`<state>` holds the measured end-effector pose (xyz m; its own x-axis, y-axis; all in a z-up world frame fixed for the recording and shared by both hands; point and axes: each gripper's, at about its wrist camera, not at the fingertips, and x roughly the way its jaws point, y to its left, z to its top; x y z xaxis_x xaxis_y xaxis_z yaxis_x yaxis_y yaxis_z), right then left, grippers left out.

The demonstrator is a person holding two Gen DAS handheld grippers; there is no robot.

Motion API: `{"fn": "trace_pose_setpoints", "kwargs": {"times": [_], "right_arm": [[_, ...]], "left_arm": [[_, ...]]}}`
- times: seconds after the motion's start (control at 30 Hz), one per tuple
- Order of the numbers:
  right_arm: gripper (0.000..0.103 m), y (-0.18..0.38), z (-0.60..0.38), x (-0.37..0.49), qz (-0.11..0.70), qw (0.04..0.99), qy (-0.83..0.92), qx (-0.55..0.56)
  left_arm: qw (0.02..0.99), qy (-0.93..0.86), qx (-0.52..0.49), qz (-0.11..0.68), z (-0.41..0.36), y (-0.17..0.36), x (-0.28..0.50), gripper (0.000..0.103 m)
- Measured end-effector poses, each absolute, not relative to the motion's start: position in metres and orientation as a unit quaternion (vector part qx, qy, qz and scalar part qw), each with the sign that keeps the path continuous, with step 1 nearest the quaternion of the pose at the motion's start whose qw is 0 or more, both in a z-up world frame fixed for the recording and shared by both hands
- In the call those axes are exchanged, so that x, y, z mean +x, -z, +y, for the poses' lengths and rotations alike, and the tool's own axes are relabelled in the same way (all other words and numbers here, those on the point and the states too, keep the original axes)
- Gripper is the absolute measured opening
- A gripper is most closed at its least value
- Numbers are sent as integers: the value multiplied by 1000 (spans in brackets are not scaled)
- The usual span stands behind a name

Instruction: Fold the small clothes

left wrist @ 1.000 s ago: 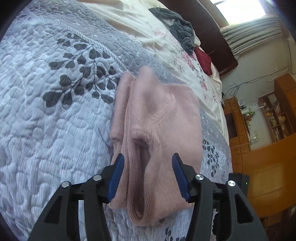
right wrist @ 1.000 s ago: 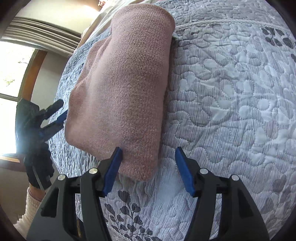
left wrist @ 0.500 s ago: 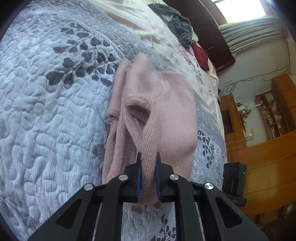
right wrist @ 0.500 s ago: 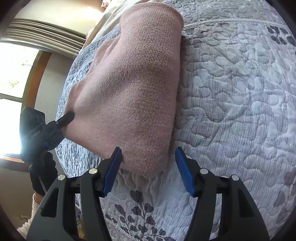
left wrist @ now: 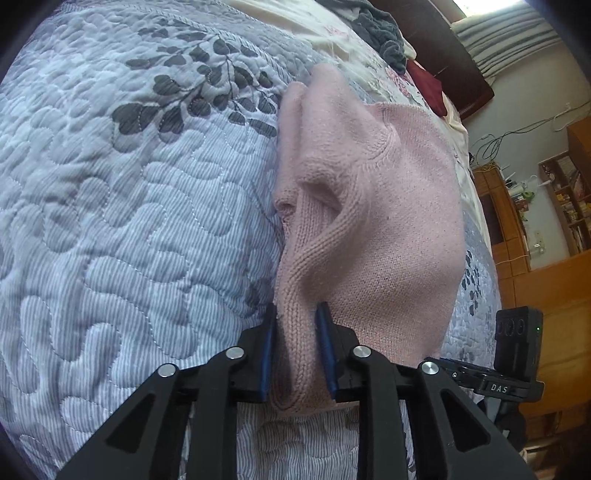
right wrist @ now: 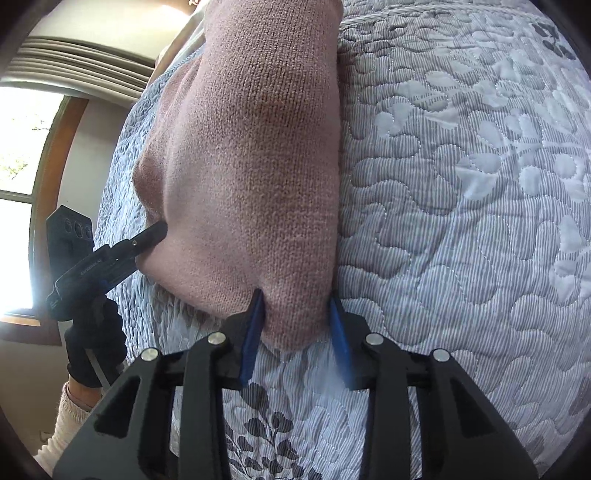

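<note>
Knitwear first: the folded pink knitted garment (left wrist: 369,229) lies on the grey-blue quilted bedspread with dark leaf print (left wrist: 110,221), its near end lifted slightly where both tools meet it. It looks soft, light and floppy, with thick stacked layers that will sag and slide apart unless each pinch takes all of them together; the near corners, by the ribbed hem, seem the sensible hold.

The left gripper (left wrist: 297,332) is clamped on a ribbed fold at the near left corner, blue pads pressing the knit from both sides. The right gripper (right wrist: 295,314) straddles the other near corner; its pads touch the cloth, but the far pad is blurred and a gap shows, so I cannot tell whether it has fully closed on it.

Little blocks a fold toward the far end: the quilt beyond is bare there. Farther off lie a crumpled dark grey cloth (left wrist: 380,37) and a dark red cloth (left wrist: 428,85) on a cream floral sheet (left wrist: 325,22), well apart. A wooden cabinet (left wrist: 535,229) stands at the right.
</note>
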<state>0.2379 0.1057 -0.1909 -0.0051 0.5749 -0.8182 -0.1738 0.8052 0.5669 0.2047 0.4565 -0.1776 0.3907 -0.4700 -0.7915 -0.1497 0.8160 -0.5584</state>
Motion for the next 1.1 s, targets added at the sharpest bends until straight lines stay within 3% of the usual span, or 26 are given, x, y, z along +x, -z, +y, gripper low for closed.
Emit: {"fn": "trace_pose_setpoints", "kwargs": {"times": [0.03, 0.13, 0.2, 0.33, 0.5, 1.03, 1.07, 1.1], "right_arm": [[34, 188, 108, 239, 654, 689, -275, 146], [48, 173, 108, 242, 641, 696, -286, 151], [69, 162, 104, 248, 625, 705, -293, 162], [73, 149, 98, 272, 607, 715, -296, 181], [83, 155, 98, 306, 604, 702, -307, 218], [92, 221, 129, 369, 600, 639, -344, 337], [89, 220, 134, 370, 596, 643, -344, 336], [83, 218, 136, 369, 593, 649, -344, 331]], "left_arm": [[782, 102, -289, 543, 457, 173, 204, 31], [796, 105, -289, 521, 465, 150, 204, 46], [807, 105, -289, 503, 472, 137, 213, 61], [805, 96, -292, 507, 485, 136, 249, 70], [774, 110, -333, 527, 491, 161, 289, 71], [729, 219, -370, 532, 456, 204, 337, 83], [731, 225, -367, 530, 451, 203, 337, 77], [731, 224, -361, 535, 447, 203, 336, 62]]}}
